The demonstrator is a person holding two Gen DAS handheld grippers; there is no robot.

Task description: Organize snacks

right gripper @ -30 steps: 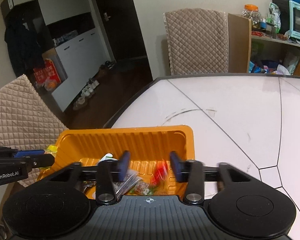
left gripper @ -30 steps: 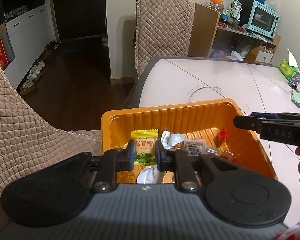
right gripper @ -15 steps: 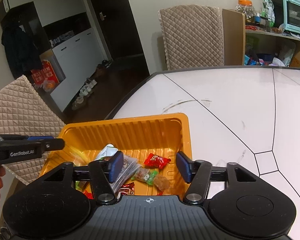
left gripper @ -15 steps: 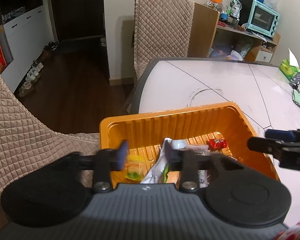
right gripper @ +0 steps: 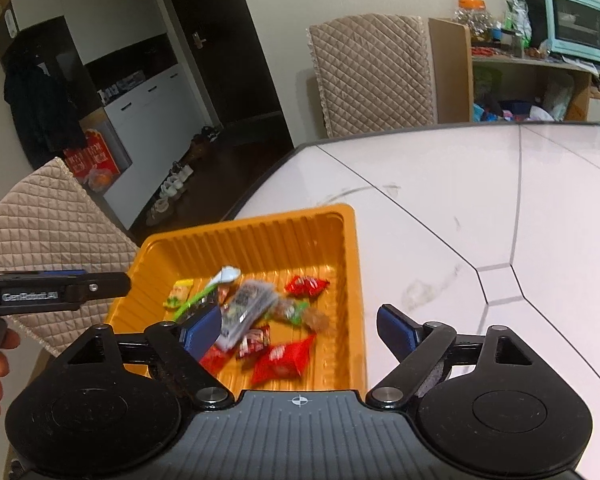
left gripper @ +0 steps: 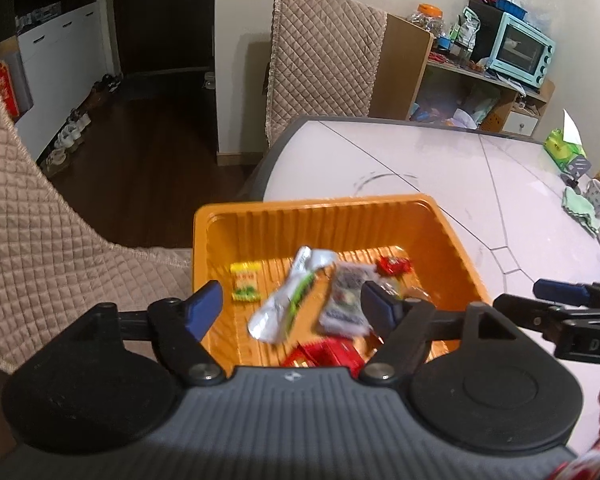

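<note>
- A white bench (right gripper: 440,200) with thin dark seams is seen in both wrist views; quilted beige chair covers (left gripper: 324,64) stand at its far edge and at its near left corner.
- An orange ribbed tray (left gripper: 316,228) is set on the near left corner of the bench, its long axis running away from the cameras toward the far chair.
- The left tongs (left gripper: 290,306) are held above the tray's near end; the jaws have just been opening and are spread apart, with nothing pressed between the blue pads.
- The right tongs (right gripper: 300,330) are held over the tray's near right rim; the jaws have just been opening and stand wide, with nothing gripped.
- A silver and green packet (left gripper: 290,300) lies in the tray, its long axis slanted from near left to far right.
- A grey-printed clear packet (left gripper: 346,300) lies just beside it, pointing roughly along the tray's length.
- Red packets (right gripper: 280,356) are gathered at the tray's near end.
- A small yellow and green sachet (left gripper: 245,281) lies upright-facing toward the tray's left wall.
- A small red sweet (left gripper: 394,265) lies toward the tray's right wall, its twisted ends pointing sideways.
</note>
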